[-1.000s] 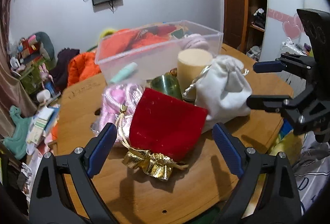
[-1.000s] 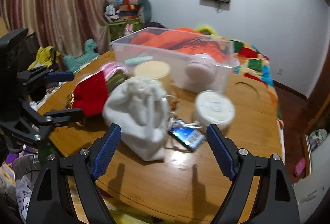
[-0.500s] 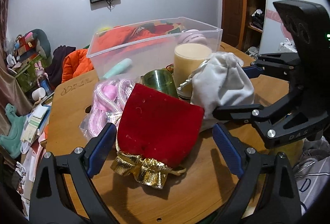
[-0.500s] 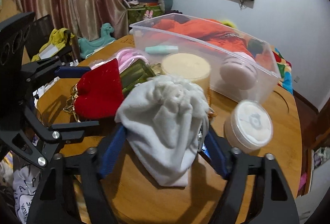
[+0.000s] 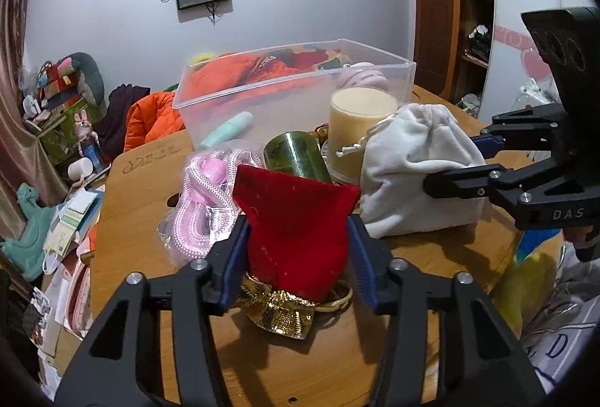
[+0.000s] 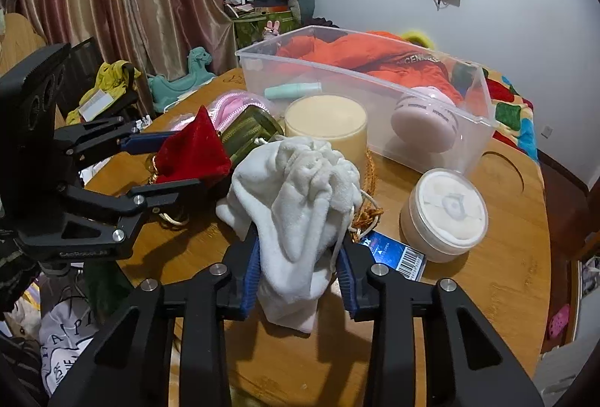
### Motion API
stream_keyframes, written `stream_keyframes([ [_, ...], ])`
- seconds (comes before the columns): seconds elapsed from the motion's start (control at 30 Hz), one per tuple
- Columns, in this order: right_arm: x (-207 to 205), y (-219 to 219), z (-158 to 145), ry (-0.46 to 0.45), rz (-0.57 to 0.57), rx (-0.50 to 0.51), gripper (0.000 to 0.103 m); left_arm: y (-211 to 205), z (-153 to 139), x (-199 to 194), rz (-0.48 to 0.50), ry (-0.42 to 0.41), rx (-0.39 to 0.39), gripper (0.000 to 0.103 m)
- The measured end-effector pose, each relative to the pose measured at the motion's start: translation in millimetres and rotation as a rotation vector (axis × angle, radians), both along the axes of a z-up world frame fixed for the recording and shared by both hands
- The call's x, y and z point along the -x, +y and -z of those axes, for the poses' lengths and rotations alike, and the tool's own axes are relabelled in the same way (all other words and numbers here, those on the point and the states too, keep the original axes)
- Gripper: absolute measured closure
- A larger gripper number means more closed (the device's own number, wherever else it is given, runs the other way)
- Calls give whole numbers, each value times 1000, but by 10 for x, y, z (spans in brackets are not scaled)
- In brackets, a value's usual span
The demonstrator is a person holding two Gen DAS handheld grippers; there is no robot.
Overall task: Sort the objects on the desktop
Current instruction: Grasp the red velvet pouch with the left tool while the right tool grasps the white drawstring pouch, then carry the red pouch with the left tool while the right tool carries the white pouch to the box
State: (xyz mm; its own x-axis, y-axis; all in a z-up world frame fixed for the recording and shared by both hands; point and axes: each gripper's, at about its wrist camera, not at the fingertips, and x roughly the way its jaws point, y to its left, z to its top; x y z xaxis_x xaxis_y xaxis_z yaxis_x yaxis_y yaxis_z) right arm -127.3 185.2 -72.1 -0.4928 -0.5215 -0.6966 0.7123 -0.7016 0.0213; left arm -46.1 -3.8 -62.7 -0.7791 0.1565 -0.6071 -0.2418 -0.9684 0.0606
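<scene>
My left gripper [image 5: 298,257] is shut on a red velvet pouch [image 5: 296,216] with a gold neck, on the round wooden table [image 5: 337,362]. My right gripper [image 6: 300,276] is shut on a white drawstring pouch [image 6: 300,189]. The white pouch [image 5: 416,174] also shows in the left wrist view and the red pouch [image 6: 193,148] in the right wrist view. Behind them stands a clear plastic box [image 6: 375,92] with a mint tube [image 6: 292,91] and a pink round case [image 6: 423,118] inside.
A cream candle jar [image 6: 326,126], a green tin [image 6: 249,129], a bagged pink rope [image 5: 204,193], a round lidded tub [image 6: 444,216], a barcoded card [image 6: 393,253] and a gold chain lie on the table. Bedding and clutter surround it.
Both grippers moved forward and closed. The left one shut on the red pouch, the right one on the white pouch.
</scene>
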Motion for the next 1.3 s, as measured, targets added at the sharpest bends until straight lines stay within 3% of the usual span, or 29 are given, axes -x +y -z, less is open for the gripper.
stream_keyframes([
  [0.23, -111, 102, -135, 36, 34, 22, 73, -40, -87, -52, -36, 3, -49, 75],
  [0.53, -230, 269, -379, 103, 60, 68, 73, -101, -217, -134, -65, 25, -93, 86],
  [0.93, -249, 453, -664, 149, 100, 136, 73, -218, -420, -212, -101, 77, -136, 88],
  [1.3, -16, 494, -849, 165, 133, 190, 73, -272, -643, -99, -107, 134, -189, 88],
])
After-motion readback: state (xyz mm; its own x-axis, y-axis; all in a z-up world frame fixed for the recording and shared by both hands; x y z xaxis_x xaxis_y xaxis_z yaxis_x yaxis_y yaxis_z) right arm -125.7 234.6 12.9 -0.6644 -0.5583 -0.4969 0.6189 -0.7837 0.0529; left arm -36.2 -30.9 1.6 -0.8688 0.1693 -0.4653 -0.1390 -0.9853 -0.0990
